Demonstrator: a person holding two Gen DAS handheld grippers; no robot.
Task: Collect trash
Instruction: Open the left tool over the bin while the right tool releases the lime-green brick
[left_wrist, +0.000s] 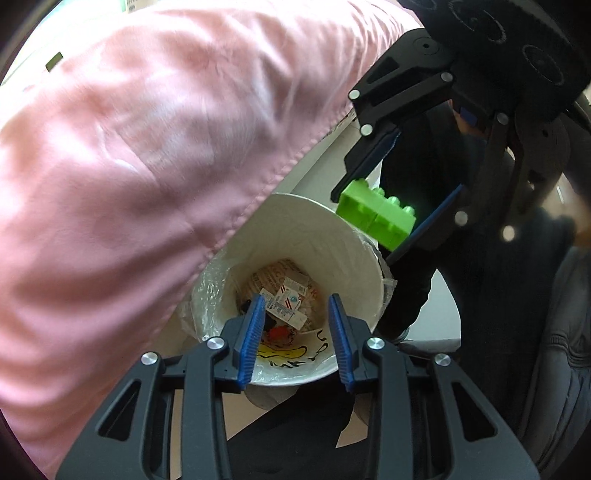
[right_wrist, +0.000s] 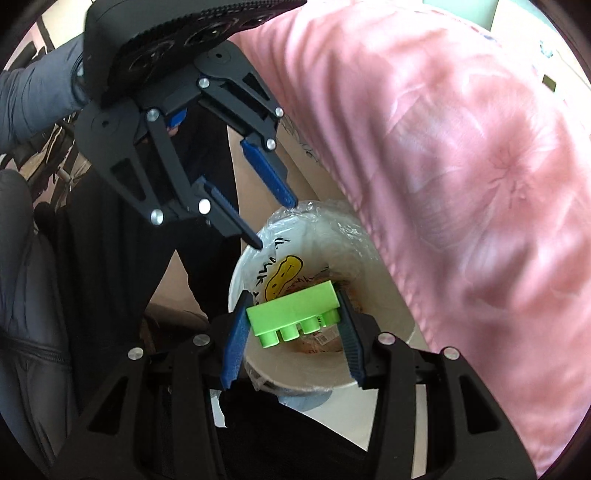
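A white trash bin with a clear plastic liner stands right below both grippers. Inside it lie small printed cartons and a bag with a yellow face print. My right gripper is shut on a bright green toy brick, studs toward the camera, above the bin's mouth. From the left wrist view the same green toy brick hangs in the right gripper over the bin's far rim. My left gripper hovers over the bin, jaws apart with nothing between them; in the right wrist view the left gripper sits at the bin's edge.
A large pink padded cover bulges close against the bin on one side, also seen as the pink cover. A person's dark trousers and grey quilted jacket crowd the other side. A grey sleeve leads to the left gripper.
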